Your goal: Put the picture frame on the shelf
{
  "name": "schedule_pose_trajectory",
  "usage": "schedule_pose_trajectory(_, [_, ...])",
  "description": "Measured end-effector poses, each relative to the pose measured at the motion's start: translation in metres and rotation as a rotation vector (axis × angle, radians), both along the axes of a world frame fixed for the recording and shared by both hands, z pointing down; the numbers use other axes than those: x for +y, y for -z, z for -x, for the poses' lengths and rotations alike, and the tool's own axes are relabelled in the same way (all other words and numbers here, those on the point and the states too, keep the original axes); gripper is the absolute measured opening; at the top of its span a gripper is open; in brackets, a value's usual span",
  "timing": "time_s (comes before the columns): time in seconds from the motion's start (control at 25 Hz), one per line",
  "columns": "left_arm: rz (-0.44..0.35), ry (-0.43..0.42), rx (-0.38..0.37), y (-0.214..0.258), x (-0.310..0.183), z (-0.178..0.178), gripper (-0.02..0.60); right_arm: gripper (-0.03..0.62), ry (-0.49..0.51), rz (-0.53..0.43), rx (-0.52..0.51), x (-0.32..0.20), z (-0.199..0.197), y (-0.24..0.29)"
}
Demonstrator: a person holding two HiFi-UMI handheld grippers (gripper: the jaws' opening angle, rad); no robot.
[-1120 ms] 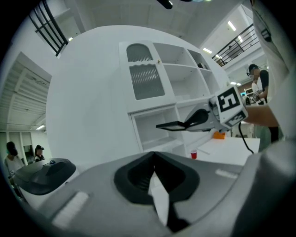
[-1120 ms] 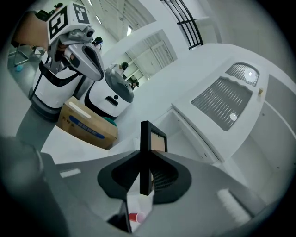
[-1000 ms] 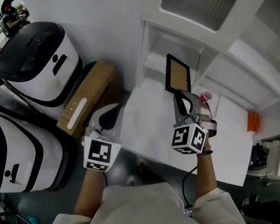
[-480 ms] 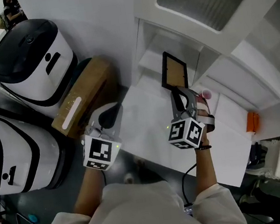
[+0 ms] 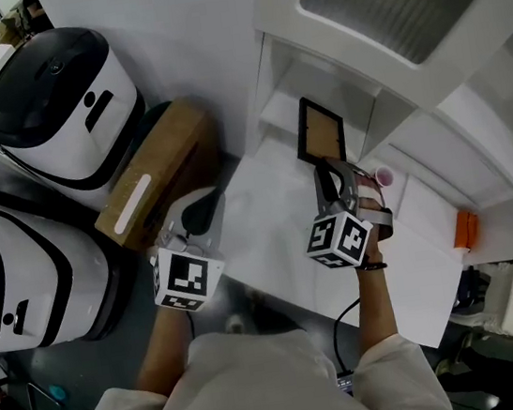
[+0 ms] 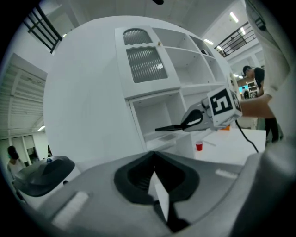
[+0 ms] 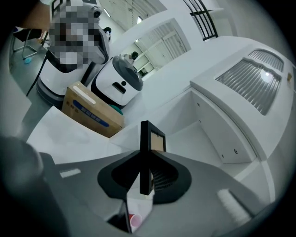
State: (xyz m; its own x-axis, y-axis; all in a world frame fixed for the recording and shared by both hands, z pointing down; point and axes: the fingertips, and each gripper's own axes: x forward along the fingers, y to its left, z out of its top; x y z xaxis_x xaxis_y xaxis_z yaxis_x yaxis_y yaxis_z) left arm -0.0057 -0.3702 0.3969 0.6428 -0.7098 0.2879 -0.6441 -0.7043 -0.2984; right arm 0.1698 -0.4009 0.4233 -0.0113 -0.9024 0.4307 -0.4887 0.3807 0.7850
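Observation:
The picture frame [image 5: 320,132] is black with a brown back and stands upright in the air. My right gripper [image 5: 330,170] is shut on its lower edge. It hangs just in front of the lowest open compartment of the white shelf [image 5: 288,81], above the white table [image 5: 274,230]. In the right gripper view the frame [image 7: 149,143] rises edge-on between the jaws, with the compartment [image 7: 185,134] behind it. My left gripper [image 5: 195,214] is shut and empty, off the table's left edge. From it I see the right gripper [image 6: 196,119] and the frame [image 6: 169,127].
A small red cup [image 5: 382,176] stands on the table just right of the right gripper. A cardboard box [image 5: 154,181] and two white-and-black machines [image 5: 56,95] are on the floor to the left. An orange item [image 5: 463,227] lies at the table's far right.
The right gripper and frame have edged slightly closer to the lower shelf compartment. The left gripper has hardly moved.

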Motion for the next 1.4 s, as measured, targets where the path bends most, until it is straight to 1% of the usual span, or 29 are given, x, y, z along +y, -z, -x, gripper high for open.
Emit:
schedule_pose_trajectory(0.2, [0.003,0.017,-0.009,-0.005,-0.006,0.006,0.005,0.069,0.001,0.008,0.028,-0.009,0.000,-0.007])
schedule_pose_trajectory(0.48, [0.024,0.025,-0.005,-0.010,-0.010,0.010,0.005,0.069,0.002,0.026,0.040,-0.021,-0.002,-0.015])
schedule_pose_trajectory(0.76, [0.042,0.022,0.004,-0.013,-0.017,0.005,0.005,0.069,0.012,0.037,0.064,-0.034,-0.002,-0.021])
schedule_pose_trajectory(1.04, [0.065,0.018,0.015,-0.021,-0.025,-0.004,0.005,0.072,0.037,0.058,0.174,-0.049,0.000,-0.034])
schedule_pose_trajectory(1.24, [0.085,0.007,0.034,-0.027,-0.028,-0.011,0.005,0.073,0.048,0.071,0.179,-0.059,0.003,-0.040])
schedule_pose_trajectory(1.4, [0.098,0.010,0.037,-0.031,-0.033,-0.011,0.005,0.087,0.056,0.105,0.168,-0.066,0.004,-0.048])
